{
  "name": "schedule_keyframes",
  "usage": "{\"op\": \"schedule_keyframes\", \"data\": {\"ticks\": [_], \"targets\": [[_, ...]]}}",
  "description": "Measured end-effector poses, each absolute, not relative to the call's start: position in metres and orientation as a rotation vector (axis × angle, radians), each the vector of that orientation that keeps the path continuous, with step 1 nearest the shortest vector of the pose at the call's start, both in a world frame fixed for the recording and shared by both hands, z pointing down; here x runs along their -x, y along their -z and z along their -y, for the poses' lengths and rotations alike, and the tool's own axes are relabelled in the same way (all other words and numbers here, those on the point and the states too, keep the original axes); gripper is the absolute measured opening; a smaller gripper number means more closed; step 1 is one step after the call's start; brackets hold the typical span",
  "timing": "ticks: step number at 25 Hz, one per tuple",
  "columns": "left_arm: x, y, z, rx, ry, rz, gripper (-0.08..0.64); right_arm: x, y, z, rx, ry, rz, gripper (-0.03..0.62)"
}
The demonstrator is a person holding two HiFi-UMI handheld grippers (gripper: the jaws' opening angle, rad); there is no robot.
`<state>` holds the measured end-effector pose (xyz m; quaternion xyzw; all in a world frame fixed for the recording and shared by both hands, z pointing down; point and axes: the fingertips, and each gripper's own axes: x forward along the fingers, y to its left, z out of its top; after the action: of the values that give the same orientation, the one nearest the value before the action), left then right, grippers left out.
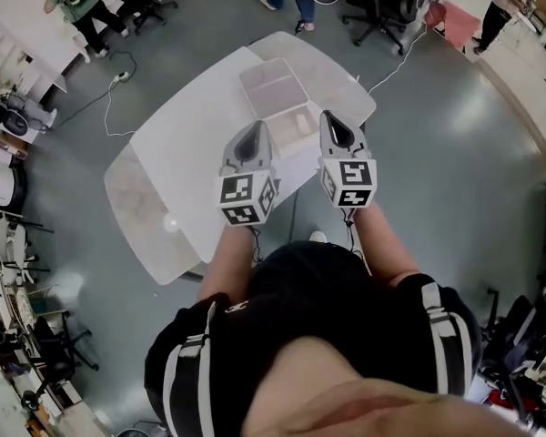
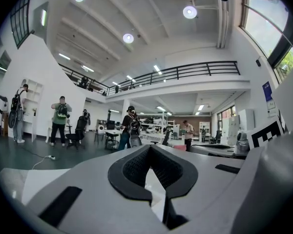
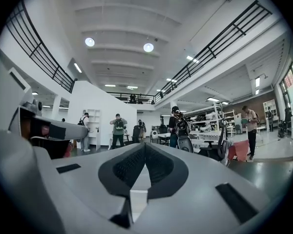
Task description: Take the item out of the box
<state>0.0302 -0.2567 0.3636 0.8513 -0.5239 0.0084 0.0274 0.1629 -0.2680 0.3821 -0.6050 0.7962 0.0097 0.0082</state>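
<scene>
With the left tongs (image 1: 254,130) and right tongs (image 1: 333,119) both pressed together and empty either side of the clear box (image 1: 273,89) on the tabletop (image 1: 182,153), reaching in unspread would likely shove the box, whose item I can't make out.

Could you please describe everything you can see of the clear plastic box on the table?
The box looks like translucent, whitish plastic. It is rectangular and shows as two joined parts, perhaps a lid folded open toward the far side, though that is hard to confirm. It lies flat on the white table, toward the far end. Its contents cannot be made out. The left gripper and right gripper hover at its near side, and neither visibly grips it.
</scene>
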Motion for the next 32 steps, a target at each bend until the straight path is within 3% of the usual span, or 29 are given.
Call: {"op": "schedule_keyframes", "data": {"ticks": [11,32], "targets": [[-0.055,-0.367,0.315,-2.588,-0.053,1.644,0.012,-0.183,-0.384,0.332,1.846,-0.004,-2.536,0.012],[-0.001,-0.397,0.358,-2.520,-0.080,1.564,0.013,-0.148,-0.442,0.387,2.023,0.165,-2.597,0.012]]}}
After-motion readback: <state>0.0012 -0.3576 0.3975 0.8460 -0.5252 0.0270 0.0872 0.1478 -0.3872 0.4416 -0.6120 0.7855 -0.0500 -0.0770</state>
